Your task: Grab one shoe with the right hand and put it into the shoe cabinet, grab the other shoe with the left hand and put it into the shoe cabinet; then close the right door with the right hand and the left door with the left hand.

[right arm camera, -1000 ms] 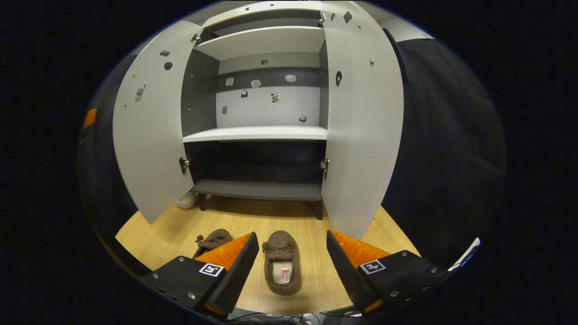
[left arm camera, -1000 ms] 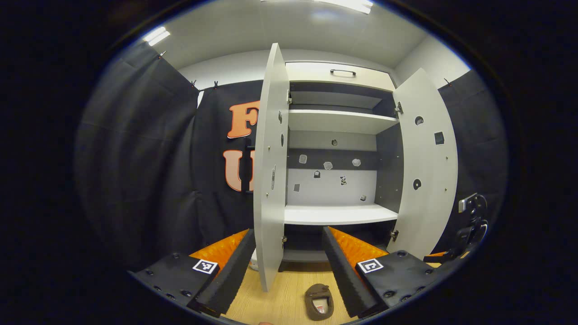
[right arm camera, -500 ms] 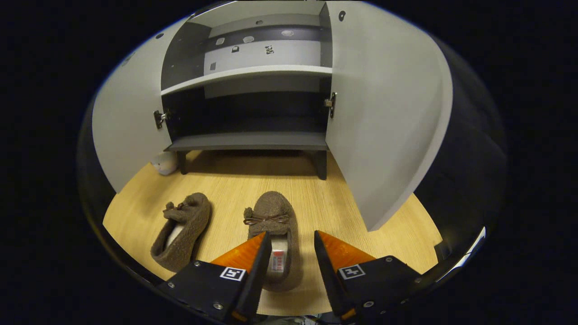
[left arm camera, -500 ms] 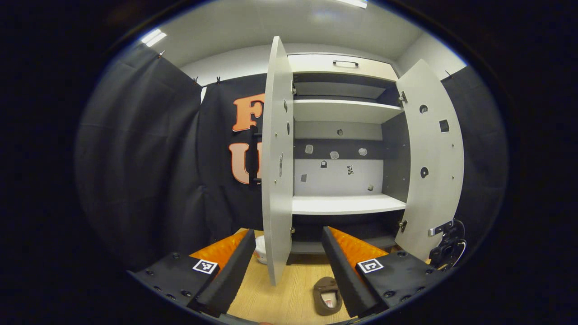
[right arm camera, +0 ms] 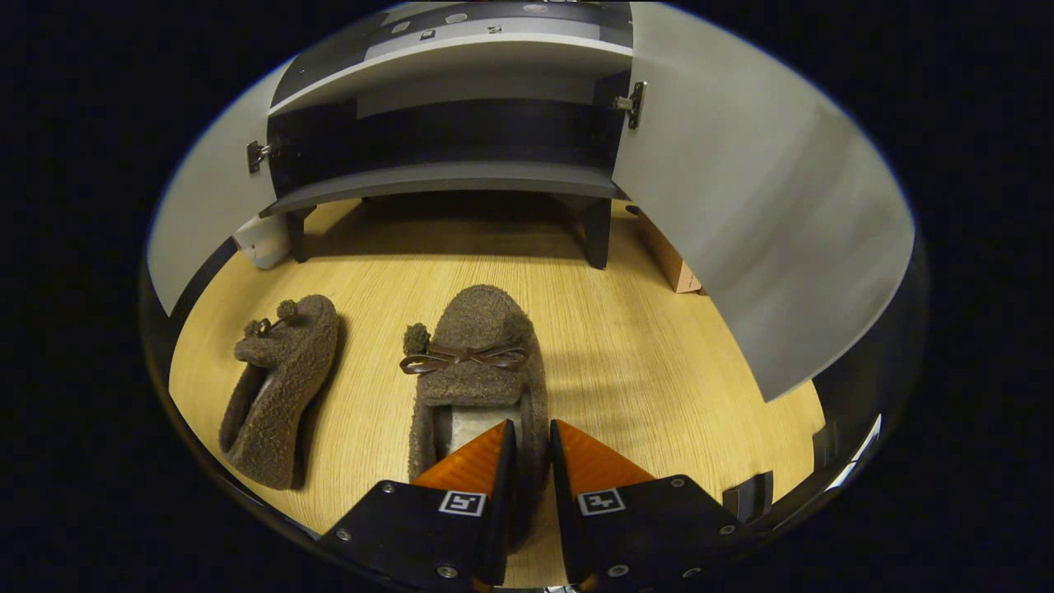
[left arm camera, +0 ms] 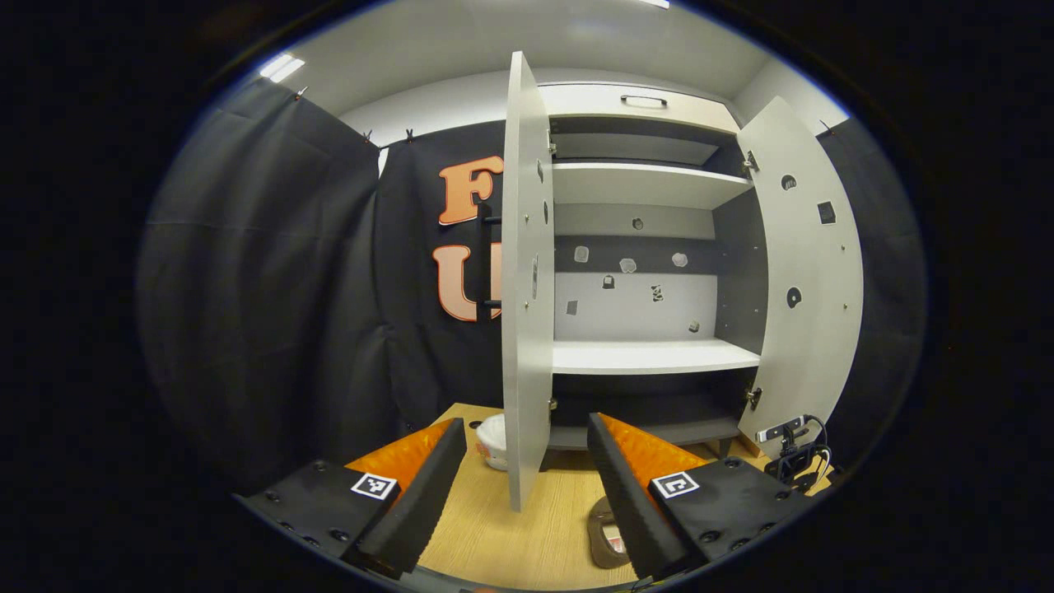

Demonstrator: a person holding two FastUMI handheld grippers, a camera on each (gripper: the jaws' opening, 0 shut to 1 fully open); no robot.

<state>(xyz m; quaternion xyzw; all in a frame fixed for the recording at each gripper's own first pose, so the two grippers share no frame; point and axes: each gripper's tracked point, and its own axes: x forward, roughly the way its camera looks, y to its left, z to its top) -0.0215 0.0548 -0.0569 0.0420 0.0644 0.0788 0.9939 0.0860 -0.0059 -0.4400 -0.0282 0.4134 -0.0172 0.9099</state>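
Note:
Two brown fuzzy slippers lie on the wooden floor in front of the open shoe cabinet. In the right gripper view, my right gripper is low over the nearer slipper, the one with a bow. One finger is inside its opening and the other outside, shut on its right side wall. The second slipper lies tilted on its side to the left. My left gripper stands open and holds nothing, in front of the left door. Part of a slipper peeks past its right finger.
Both cabinet doors stand wide open; the right door hangs close beside the nearer slipper. A white object sits by the cabinet's left leg and a cardboard box by its right leg. White shelves sit inside the cabinet.
My right gripper has dropped down onto the nearer slipper and its fingers have closed on the side wall. The left gripper has drifted slightly, so the cabinet sits further right in its view.

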